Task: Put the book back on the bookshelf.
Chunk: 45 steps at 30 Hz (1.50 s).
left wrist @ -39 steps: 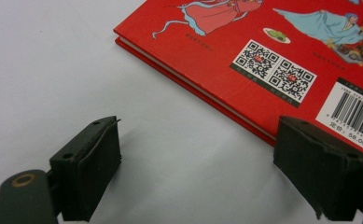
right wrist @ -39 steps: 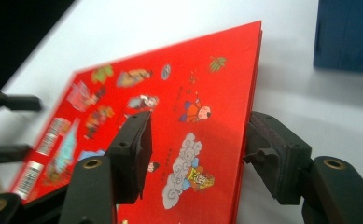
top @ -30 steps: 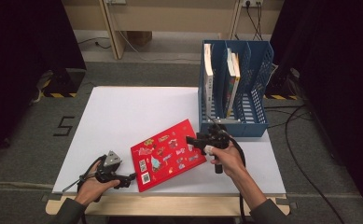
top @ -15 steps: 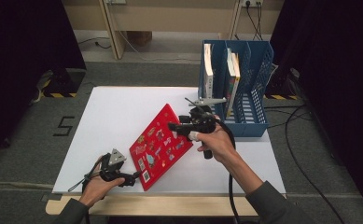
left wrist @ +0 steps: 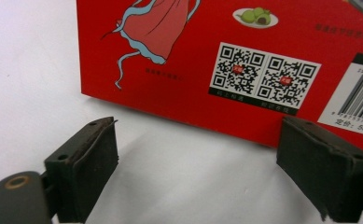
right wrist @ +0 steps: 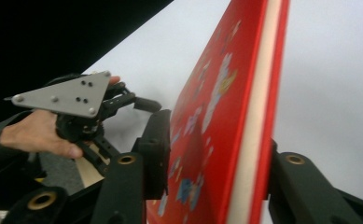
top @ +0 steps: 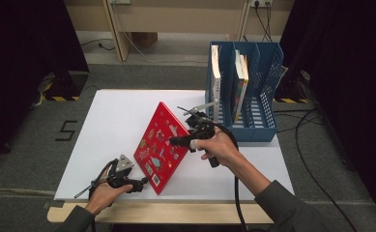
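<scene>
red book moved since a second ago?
Yes. The red book has tipped up off the table, its far edge risen toward the blue file rack.

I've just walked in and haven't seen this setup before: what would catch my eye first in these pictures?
The red picture book stands out first, tilted up on one edge in the middle of the white table, with the right gripper clamped on its upper edge. Next comes the blue file rack at the table's far right corner, with books standing in it. The left gripper rests open at the book's near corner.
</scene>
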Motion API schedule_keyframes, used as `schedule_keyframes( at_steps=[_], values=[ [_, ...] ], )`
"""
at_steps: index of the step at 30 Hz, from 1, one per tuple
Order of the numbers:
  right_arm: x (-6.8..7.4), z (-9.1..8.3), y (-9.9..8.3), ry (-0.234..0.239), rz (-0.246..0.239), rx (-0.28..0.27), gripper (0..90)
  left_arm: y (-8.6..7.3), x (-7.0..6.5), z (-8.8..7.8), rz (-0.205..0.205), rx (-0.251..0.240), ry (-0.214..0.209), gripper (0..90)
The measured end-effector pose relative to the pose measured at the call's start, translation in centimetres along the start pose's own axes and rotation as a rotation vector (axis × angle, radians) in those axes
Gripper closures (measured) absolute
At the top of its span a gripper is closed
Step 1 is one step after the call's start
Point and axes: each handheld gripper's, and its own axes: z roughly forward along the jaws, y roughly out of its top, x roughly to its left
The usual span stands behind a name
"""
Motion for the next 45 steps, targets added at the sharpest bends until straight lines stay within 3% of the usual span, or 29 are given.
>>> schedule_keyframes(
  at_steps=[4, 14, 27, 32, 35, 39, 45],
  values=[
    [0.1, -0.7, 0.6, -0.019, -0.017, -0.027, 70.3, 0.0, 0.1, 0.0, 0.003, 0.004, -0.003, 13.3],
    [0.6, -1.4, 1.8, -0.033, -0.076, 0.021, 72.4, -0.1, 0.3, 0.0, 0.002, -0.004, -0.003, 15.1],
    [1.5, -5.0, 3.3, -0.093, -0.167, 0.088, 78.7, -0.2, 1.2, -0.3, -0.025, -0.005, 0.008, 15.1],
    [1.3, -6.4, 2.7, -0.119, -0.159, 0.107, 78.7, -0.3, 1.6, -0.2, -0.03, -0.006, 0.013, 15.1],
    [1.0, -6.9, 2.6, -0.106, -0.132, 0.096, 78.9, -0.4, 1.8, -0.1, -0.041, 0.007, 0.013, 15.1],
    [0.5, -7.0, 2.9, -0.09, -0.087, 0.099, 78.5, -0.4, 1.8, 0.1, -0.043, 0.009, 0.017, 14.9],
    [0.4, -6.8, 3.6, -0.086, -0.08, 0.133, 78.0, -0.4, 1.8, 0.1, -0.038, 0.013, 0.016, 14.7]
  ],
)
